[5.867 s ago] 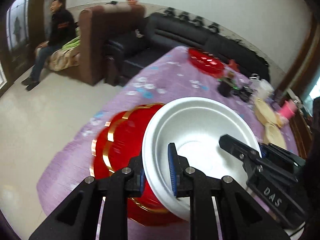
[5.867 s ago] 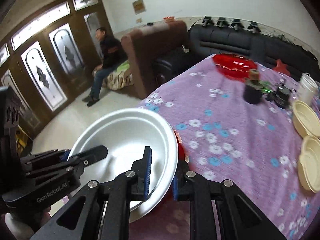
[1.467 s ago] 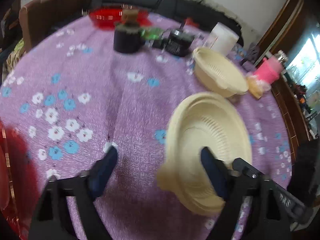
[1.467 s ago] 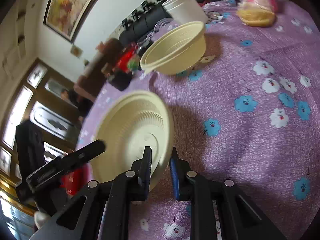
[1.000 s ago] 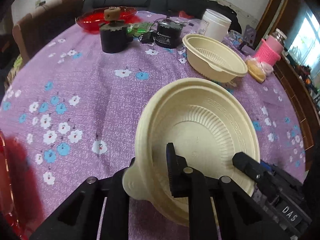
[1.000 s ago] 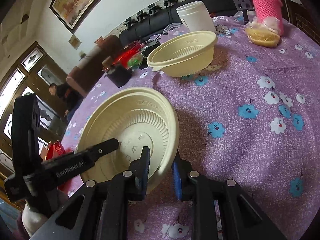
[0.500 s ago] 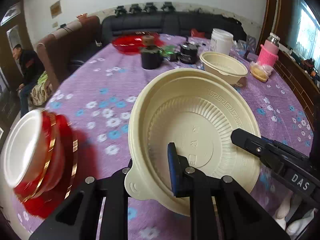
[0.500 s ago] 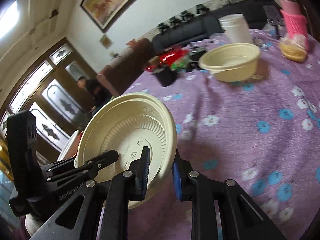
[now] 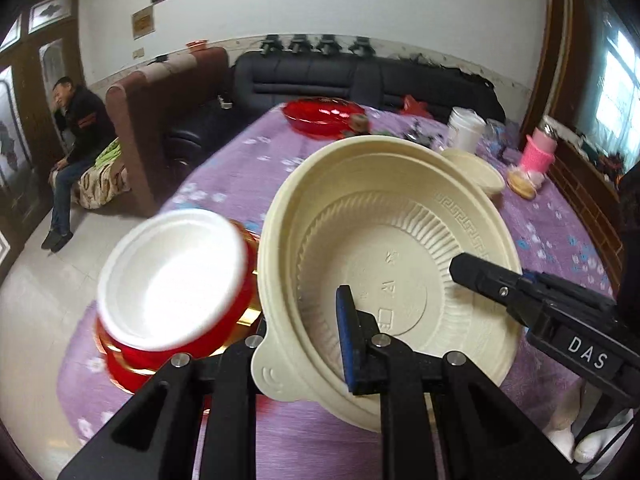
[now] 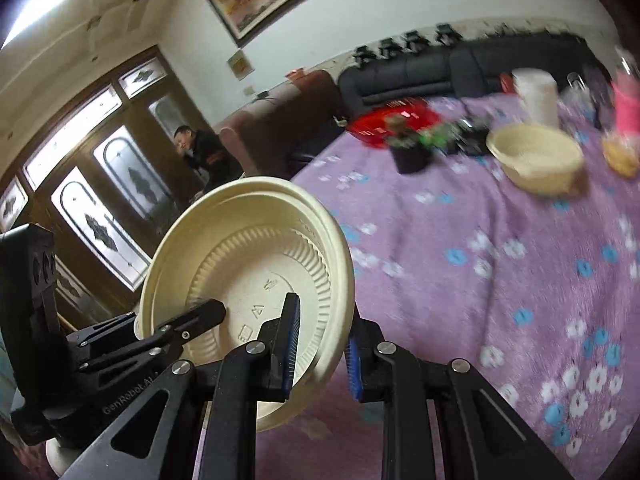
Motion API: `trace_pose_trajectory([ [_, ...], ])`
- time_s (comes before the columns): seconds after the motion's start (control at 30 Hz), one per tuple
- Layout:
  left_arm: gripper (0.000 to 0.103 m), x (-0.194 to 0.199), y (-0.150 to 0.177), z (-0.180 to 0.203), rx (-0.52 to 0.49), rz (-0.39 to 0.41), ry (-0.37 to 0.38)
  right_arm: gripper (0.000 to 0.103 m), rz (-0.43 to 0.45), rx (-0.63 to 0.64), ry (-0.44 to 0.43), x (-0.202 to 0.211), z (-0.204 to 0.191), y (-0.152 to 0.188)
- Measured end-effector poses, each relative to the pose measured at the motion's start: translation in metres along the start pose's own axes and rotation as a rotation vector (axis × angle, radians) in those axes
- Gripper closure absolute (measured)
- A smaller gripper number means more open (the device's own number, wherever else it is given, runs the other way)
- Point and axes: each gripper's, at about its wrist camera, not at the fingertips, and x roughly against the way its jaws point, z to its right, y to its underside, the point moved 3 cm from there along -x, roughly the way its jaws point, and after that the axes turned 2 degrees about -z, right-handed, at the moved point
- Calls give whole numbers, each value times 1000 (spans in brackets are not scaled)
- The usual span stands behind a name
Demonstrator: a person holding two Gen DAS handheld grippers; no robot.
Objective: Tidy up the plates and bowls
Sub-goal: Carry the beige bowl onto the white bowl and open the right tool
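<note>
Claws left and right both pinch the ribbed cream plastic bowl's rim.

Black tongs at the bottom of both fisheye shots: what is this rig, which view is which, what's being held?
No robot arm: a person holds a two-finger gripper in each hand, with a fisheye camera on each looking along the fingers. The left gripper and the right gripper both pinch the rim of one cream bowl, from opposite sides. To its left, on the purple flowered tablecloth, a white bowl sits in a red bowl. A second cream bowl sits farther back.
</note>
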Motion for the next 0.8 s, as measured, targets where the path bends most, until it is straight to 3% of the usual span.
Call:
trace_pose_trajectory([
  [0.3,85,25,-33,-95,78,45,-139,79,-47,141,0,-56,-98,-37],
  [0.53,81,-8,-27,-137,99,-28,-190,79,-131,139,32,-110,-118,-33],
  [0.8,77,-30,-19,-146,113,-74,-193,79,-167,144,88,-137,-117,-28],
])
